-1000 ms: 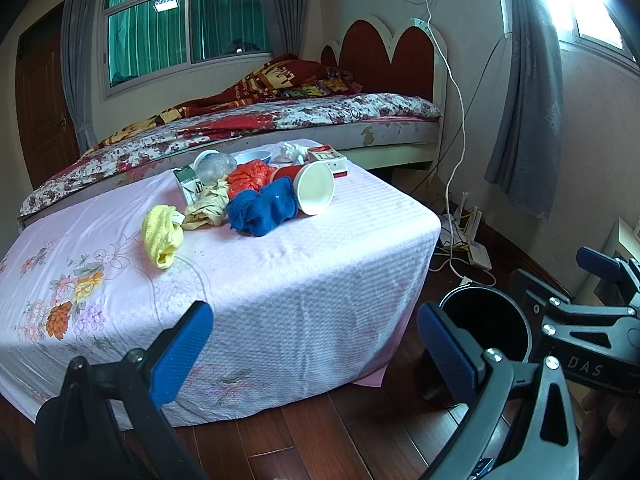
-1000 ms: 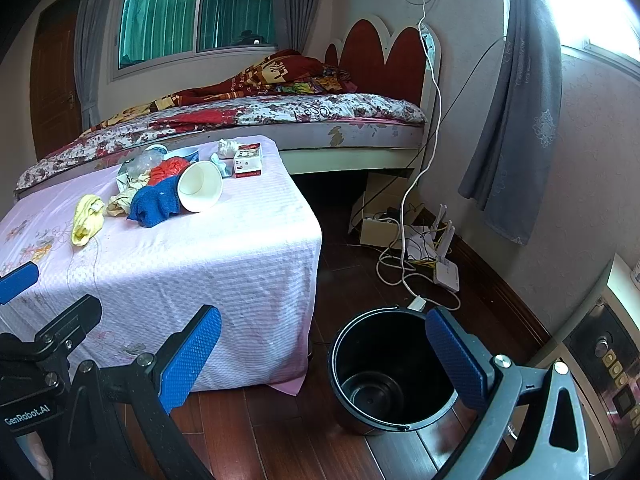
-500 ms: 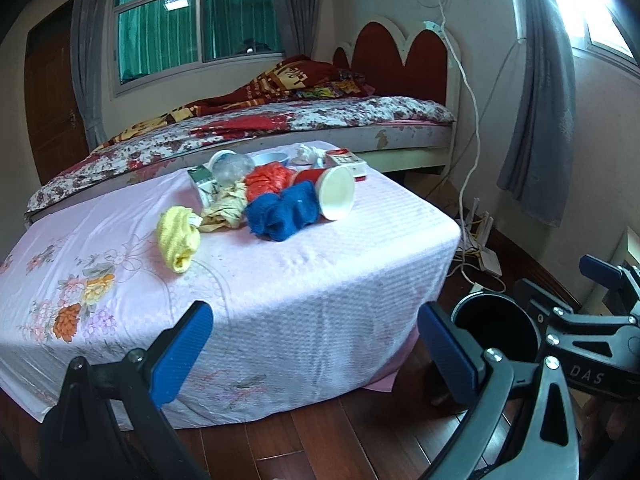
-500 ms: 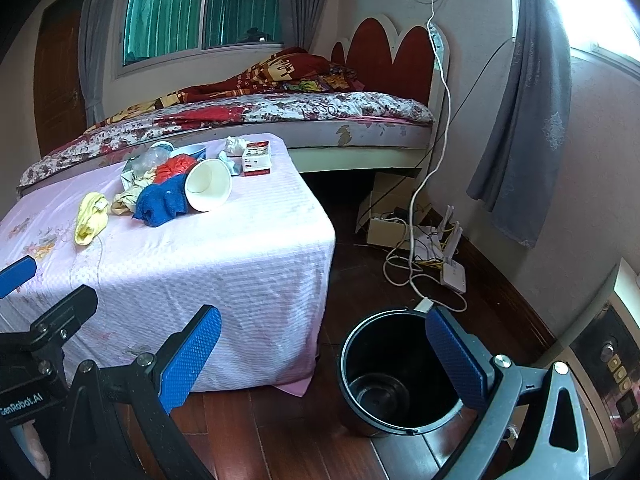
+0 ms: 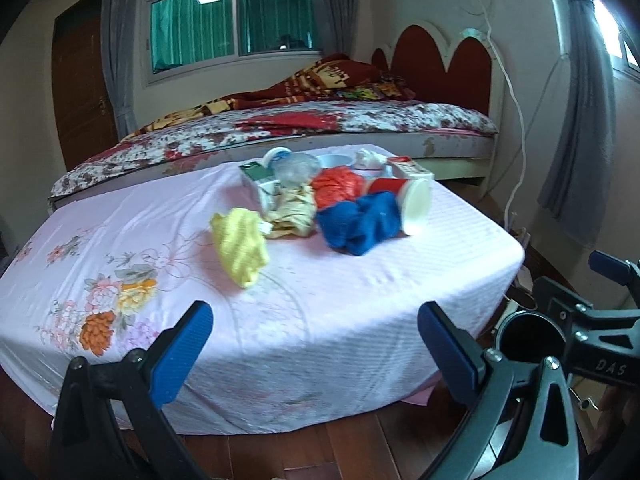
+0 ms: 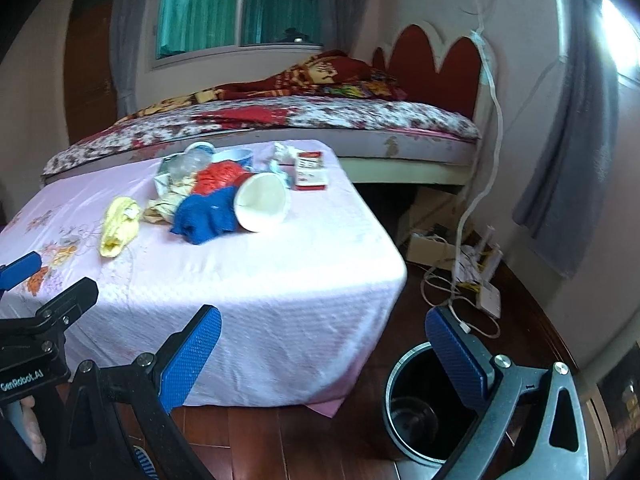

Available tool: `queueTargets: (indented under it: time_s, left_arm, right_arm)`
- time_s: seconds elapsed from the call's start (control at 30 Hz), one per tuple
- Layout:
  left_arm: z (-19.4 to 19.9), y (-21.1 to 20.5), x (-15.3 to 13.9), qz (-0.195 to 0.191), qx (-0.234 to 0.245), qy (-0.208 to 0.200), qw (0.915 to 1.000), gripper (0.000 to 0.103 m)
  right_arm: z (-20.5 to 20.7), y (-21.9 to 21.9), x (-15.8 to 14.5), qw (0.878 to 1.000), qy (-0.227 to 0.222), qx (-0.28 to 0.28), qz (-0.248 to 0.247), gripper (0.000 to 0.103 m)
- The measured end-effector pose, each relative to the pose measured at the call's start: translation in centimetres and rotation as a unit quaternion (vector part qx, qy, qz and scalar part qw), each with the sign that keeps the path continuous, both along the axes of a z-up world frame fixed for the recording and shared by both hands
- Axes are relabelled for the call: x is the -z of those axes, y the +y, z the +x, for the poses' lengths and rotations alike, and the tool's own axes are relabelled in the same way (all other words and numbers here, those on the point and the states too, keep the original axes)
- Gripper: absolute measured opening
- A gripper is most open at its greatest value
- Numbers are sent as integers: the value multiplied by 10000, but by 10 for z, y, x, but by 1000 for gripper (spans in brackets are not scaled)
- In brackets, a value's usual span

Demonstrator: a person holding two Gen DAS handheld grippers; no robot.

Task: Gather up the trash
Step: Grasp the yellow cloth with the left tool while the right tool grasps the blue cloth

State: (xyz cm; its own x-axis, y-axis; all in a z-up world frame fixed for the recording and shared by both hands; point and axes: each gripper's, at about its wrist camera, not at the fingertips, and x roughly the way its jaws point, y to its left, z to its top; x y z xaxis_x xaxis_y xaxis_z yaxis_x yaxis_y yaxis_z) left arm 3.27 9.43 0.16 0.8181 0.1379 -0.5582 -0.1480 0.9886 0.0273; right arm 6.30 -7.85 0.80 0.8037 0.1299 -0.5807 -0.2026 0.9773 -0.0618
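Observation:
A heap of trash lies on the far part of a pink-clothed table [image 5: 360, 300]: a yellow cloth [image 5: 240, 248], a blue cloth [image 5: 360, 224], a red-and-white paper cup [image 5: 412, 204] on its side, an orange net [image 5: 340, 188], crumpled paper [image 5: 294, 214], a clear plastic container [image 5: 296, 166] and a small carton [image 6: 310, 170]. A black bin [image 6: 424, 408] stands on the floor right of the table. My left gripper [image 5: 316, 344] is open over the table's near edge. My right gripper [image 6: 324, 344] is open, its right finger above the bin.
A bed [image 5: 320, 128] with a floral cover runs behind the table, its red headboard [image 6: 440, 64] at the right. Cables and a white router [image 6: 480, 276] lie on the wooden floor by the wall. A grey curtain [image 6: 568, 160] hangs at the right.
Both grippers have moved forward and up toward the table; the trash heap looks nearer and the bin has slid lower right. Both stay open.

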Motion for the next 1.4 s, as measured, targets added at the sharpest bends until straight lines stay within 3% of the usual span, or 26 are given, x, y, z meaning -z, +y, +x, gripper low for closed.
queueTargets:
  time_s: [0.27,0.4,0.53,0.7,0.9,1.2,1.33,1.4]
  left_arm:
    - [23,48,15,-312,-230,162,9991,102]
    - [34,61,23,-334,-328,247,9986,102]
    - [46,71,30,-527,-272,317,9977,102]
    - [61,75,30,-576,-314,150,9977,95]
    - [89,91,38,-738,-400,200,9963,89]
    - [119,109,54,-1037,-375,464,9928,71]
    - [123,113,63,-1163,-303,585,9910,46]
    - [120,112,60,-1167,-272,517,9914,38]
  right_arm:
    - [39,38,0,9980,-69,-619,68,102]
    - [59,62,5,9959,-70,-897,77,83]
    - [74,81,15,9941,51,-1070,156,80]
    - [96,109,31,9899,317,-1358,252,67]
    - [134,133,44,9872,633,-1409,391,67]
    - [166,146,55,9827,918,-1480,628,61]
    - [171,155,62,9805,1012,-1552,647,57]
    - [170,158,62,9781,1035,-1658,719,41]
